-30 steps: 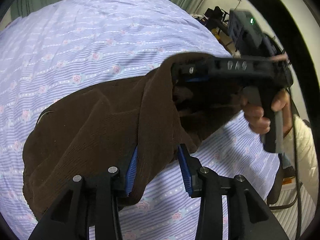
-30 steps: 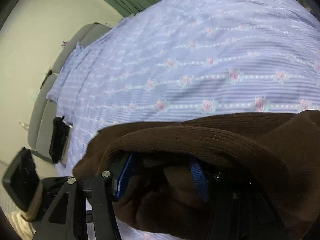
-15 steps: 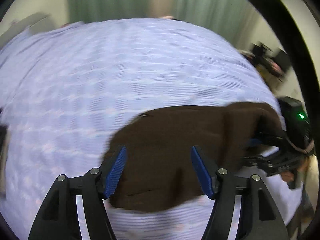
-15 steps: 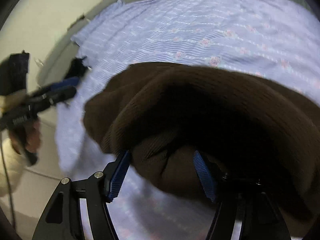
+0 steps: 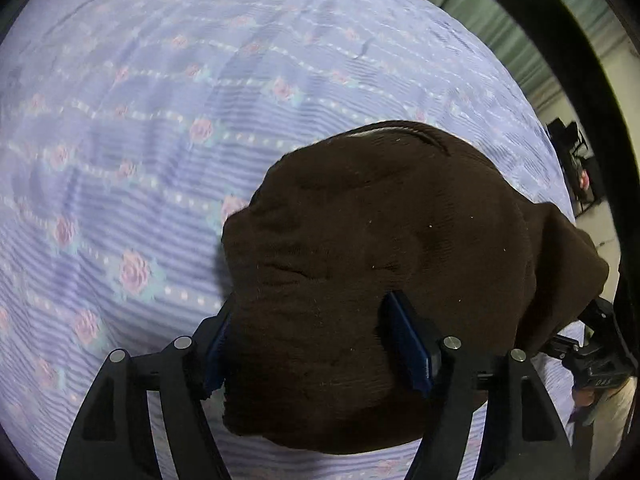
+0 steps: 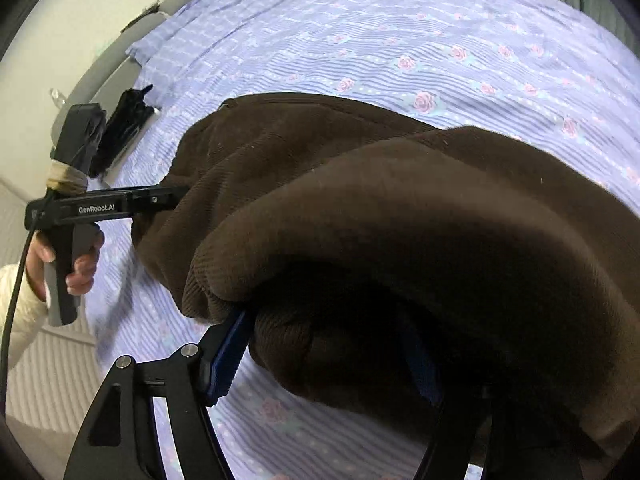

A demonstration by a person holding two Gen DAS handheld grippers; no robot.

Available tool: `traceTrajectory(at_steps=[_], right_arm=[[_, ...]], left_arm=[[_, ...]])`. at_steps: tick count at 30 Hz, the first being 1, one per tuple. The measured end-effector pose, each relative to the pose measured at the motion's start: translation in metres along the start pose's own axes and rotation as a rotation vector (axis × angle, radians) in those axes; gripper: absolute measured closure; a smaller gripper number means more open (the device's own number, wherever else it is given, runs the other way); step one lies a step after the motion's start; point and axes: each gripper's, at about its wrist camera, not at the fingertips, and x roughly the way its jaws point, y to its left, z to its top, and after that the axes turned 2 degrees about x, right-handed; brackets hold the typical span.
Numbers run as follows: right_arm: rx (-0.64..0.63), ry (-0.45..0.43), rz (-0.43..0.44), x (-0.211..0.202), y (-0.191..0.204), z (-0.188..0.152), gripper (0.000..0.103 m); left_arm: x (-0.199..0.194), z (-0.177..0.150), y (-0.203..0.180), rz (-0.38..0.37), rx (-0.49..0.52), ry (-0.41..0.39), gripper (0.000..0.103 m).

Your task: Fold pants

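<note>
Brown corduroy pants lie bunched and folded on a lilac rose-print bedsheet. My left gripper points down onto their near-left part. Its blue pads straddle the cloth with a wide gap, and I see no pinch. In the right wrist view, a thick fold of the pants drapes over my right gripper. Its jaws are opening with cloth between them. The left pad stands free beside the bulge, and the right pad is shadowed under the fabric.
A person's hand holds the left gripper's handle at the bed's near-left edge. A black object lies on the sheet by the grey bed edge. Green curtains hang behind the bed, with dark furniture to the right.
My left gripper let go of the lifted pants, swung left and came down over the folded cloth with wider jaws. The right gripper's jaws spread, and the pants sank onto the bed.
</note>
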Motion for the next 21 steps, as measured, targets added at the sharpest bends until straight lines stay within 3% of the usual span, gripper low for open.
traceTrajectory(at_steps=[2, 5, 10, 15, 18, 21], right_arm=[[-0.007, -0.010, -0.013, 0.003, 0.001, 0.008, 0.031], [0.043, -0.009, 0.018, 0.012, -0.006, 0.016, 0.032], [0.085, 0.003, 0.058, 0.005, 0.002, -0.005, 0.075], [0.071, -0.048, -0.017, -0.027, 0.040, -0.050, 0.078], [0.113, -0.028, -0.022, -0.014, 0.045, -0.060, 0.078], [0.163, -0.016, -0.019, 0.000, 0.042, -0.060, 0.077]], left_arm=[[-0.005, -0.002, 0.003, -0.002, -0.004, -0.029, 0.057], [-0.024, 0.004, -0.004, 0.030, 0.039, -0.074, 0.074], [-0.063, 0.017, -0.021, 0.085, 0.143, -0.157, 0.078], [-0.058, 0.013, -0.032, 0.150, 0.238, -0.092, 0.077], [-0.037, 0.001, -0.017, 0.170, 0.221, -0.010, 0.076], [-0.027, -0.002, -0.015, 0.194, 0.198, 0.013, 0.071]])
